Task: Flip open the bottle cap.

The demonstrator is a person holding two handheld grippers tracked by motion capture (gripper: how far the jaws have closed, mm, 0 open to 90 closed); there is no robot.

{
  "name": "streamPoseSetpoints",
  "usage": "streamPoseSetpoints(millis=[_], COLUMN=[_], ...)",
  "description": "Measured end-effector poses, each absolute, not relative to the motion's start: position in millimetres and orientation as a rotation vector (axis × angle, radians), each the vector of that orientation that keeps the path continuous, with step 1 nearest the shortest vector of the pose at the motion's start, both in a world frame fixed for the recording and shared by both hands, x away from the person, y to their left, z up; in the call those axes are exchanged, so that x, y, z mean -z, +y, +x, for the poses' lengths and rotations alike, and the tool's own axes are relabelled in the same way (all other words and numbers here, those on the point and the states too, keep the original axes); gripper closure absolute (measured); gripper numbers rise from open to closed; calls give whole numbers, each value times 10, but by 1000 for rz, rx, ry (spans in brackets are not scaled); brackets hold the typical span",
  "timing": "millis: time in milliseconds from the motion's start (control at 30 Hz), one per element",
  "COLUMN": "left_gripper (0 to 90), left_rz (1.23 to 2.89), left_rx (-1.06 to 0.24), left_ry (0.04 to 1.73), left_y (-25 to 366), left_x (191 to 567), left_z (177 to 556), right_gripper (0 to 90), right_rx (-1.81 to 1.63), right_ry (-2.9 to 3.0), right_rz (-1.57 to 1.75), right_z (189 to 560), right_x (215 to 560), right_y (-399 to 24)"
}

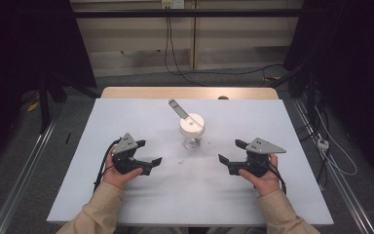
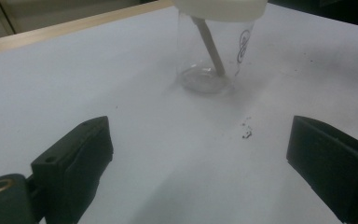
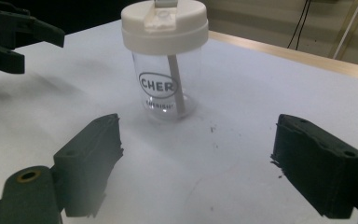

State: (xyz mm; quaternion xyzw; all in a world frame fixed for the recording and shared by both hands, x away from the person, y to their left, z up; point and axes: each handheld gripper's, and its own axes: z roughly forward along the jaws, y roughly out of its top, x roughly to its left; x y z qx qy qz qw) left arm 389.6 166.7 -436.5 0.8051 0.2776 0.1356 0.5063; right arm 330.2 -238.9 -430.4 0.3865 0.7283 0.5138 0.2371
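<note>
A clear lidded cup [image 1: 192,130] stands between and ahead of the left gripper [image 1: 148,153] and right gripper [image 1: 229,152], both gaping wide, empty.

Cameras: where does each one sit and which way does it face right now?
High view: above the person's side, looking forward and down on the table; both hands, left gripper and right gripper show.
Left gripper view: rides the left gripper, looking past its open jaws at the cup.
Right gripper view: rides the right gripper, facing the cup's printed side; the other gripper shows top left.
All share the cup and its straw.
</note>
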Motion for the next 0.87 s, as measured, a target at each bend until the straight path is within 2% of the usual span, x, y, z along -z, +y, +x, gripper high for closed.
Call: streamPoseSetpoints(millis=[300, 867], left_gripper=[67, 68], left_rz=[1943, 1915], left_rx=[-330, -330], left_ry=[710, 769], left_y=[1902, 2198], left_x=[4396, 4427], left_z=[3806, 3703], right_gripper=[150, 145], right_rx=[-1397, -1361], right_ry=[1984, 1961], right_rz=[1087, 1126], right_z=[3103, 2975], right_x=[4410, 4515], right_y=[-2583, -2770])
